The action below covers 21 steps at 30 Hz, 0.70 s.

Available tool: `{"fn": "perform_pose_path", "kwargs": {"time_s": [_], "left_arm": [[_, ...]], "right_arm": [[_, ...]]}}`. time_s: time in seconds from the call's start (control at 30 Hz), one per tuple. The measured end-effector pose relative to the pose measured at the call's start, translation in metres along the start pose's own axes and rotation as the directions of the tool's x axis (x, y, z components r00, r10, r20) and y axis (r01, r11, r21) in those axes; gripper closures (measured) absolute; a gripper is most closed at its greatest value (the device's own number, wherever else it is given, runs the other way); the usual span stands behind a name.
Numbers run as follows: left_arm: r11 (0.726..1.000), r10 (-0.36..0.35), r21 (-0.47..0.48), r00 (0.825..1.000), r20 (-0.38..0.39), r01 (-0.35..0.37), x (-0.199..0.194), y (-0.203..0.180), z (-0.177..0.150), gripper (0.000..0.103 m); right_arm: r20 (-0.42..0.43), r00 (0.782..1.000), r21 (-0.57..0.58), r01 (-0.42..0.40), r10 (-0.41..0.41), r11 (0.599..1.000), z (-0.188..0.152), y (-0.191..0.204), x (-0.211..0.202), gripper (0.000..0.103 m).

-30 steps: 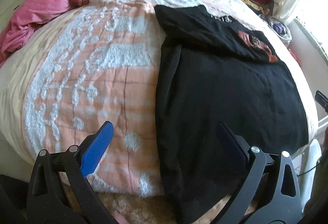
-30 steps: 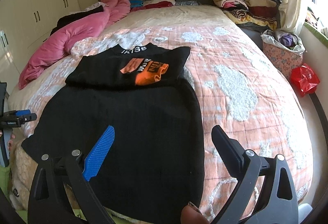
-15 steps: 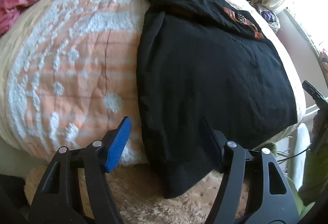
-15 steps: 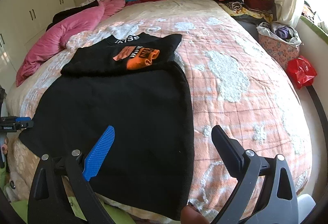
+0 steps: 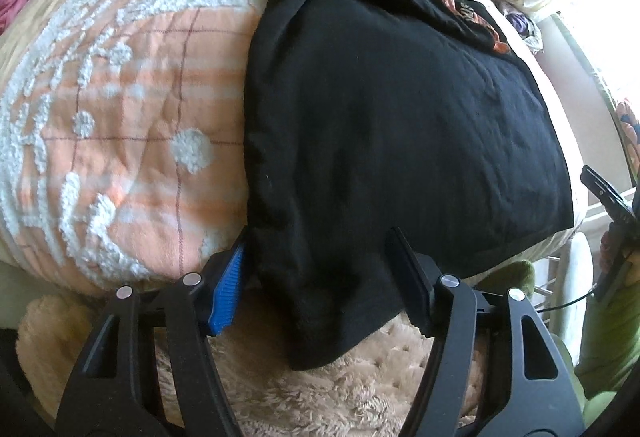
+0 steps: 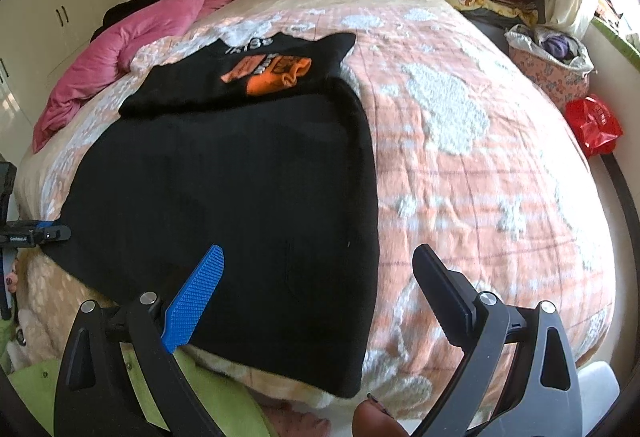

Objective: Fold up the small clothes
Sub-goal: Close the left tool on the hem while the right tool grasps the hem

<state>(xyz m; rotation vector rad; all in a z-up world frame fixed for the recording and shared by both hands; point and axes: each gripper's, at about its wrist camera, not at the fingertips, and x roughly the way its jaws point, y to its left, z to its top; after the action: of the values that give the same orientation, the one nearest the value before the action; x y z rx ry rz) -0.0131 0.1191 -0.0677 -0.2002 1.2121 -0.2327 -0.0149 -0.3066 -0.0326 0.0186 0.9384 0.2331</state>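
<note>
The left claw (image 5: 316, 269) is sitting around the near left corner of the black shirt (image 5: 392, 125). Its jaws have just been closing in, and now they are standing partly open with the hanging cloth between them. The blue pad is touching the shirt's edge, but the black finger on the other side is not pressing, so it is not holding the shirt yet. The right claw (image 6: 320, 277) is hanging wide open over the near right side of the shirt and is holding nothing.

This looks like the step of getting hold of the bottom edge, so the shirt can be folded up. Next, the left claw is likely going to need to squeeze shut on its corner, and the right claw is going to need to come down onto the other corner and pinch it too.

The shirt is lying flat on the bed (image 6: 460, 157), on an orange and white blanket. Its bottom edge is hanging a little over the end of the bed. The far part is already folded over, and an orange picture (image 6: 268, 71) is showing there. The cloth is looking soft and floppy.
</note>
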Motion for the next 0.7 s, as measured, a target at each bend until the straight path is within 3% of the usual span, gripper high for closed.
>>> {"fn": "perform_pose_path", "kwargs": {"time_s": [0.07,0.13,0.23,0.37,0.47,0.63,0.67,0.7], "left_arm": [[1.000,0.008,0.009,1.000,0.002,-0.008,0.000,-0.003,-0.002,0.046],[1.000,0.010,0.007,1.000,0.003,-0.010,0.001,-0.004,-0.003,0.062],[1.000,0.011,0.000,1.000,0.005,-0.011,0.004,-0.004,-0.004,0.079],[1.000,-0.005,0.004,1.000,0.026,0.005,-0.002,-0.005,-0.004,0.090],[1.000,-0.023,-0.010,0.999,0.034,0.024,-0.006,0.000,-0.003,0.093],[0.999,-0.029,-0.020,0.999,0.030,0.029,-0.006,0.005,-0.007,0.092],[0.999,-0.030,-0.023,0.999,0.029,0.030,-0.006,0.006,-0.007,0.092],[0.999,-0.030,-0.025,0.999,0.028,0.030,-0.005,0.006,-0.008,0.092]], "right_arm": [[-0.022,1.000,0.003,-0.011,0.011,1.000,-0.005,-0.002,0.001,0.008],[-0.054,0.998,0.007,-0.024,0.025,1.000,-0.011,-0.006,0.002,0.008],[-0.086,0.996,0.012,-0.035,0.036,0.999,-0.017,-0.011,0.003,0.008],[-0.109,0.993,0.006,-0.042,0.042,0.999,-0.025,-0.014,0.000,0.010],[-0.143,0.988,-0.018,-0.062,0.059,0.998,-0.030,-0.011,0.001,0.023],[-0.235,0.972,-0.031,-0.014,0.006,0.999,-0.044,-0.013,0.016,0.049],[-0.237,0.971,-0.032,-0.010,0.003,0.999,-0.046,-0.012,0.016,0.059],[-0.235,0.972,-0.037,-0.019,0.009,0.999,-0.047,-0.011,0.015,0.077]]}}
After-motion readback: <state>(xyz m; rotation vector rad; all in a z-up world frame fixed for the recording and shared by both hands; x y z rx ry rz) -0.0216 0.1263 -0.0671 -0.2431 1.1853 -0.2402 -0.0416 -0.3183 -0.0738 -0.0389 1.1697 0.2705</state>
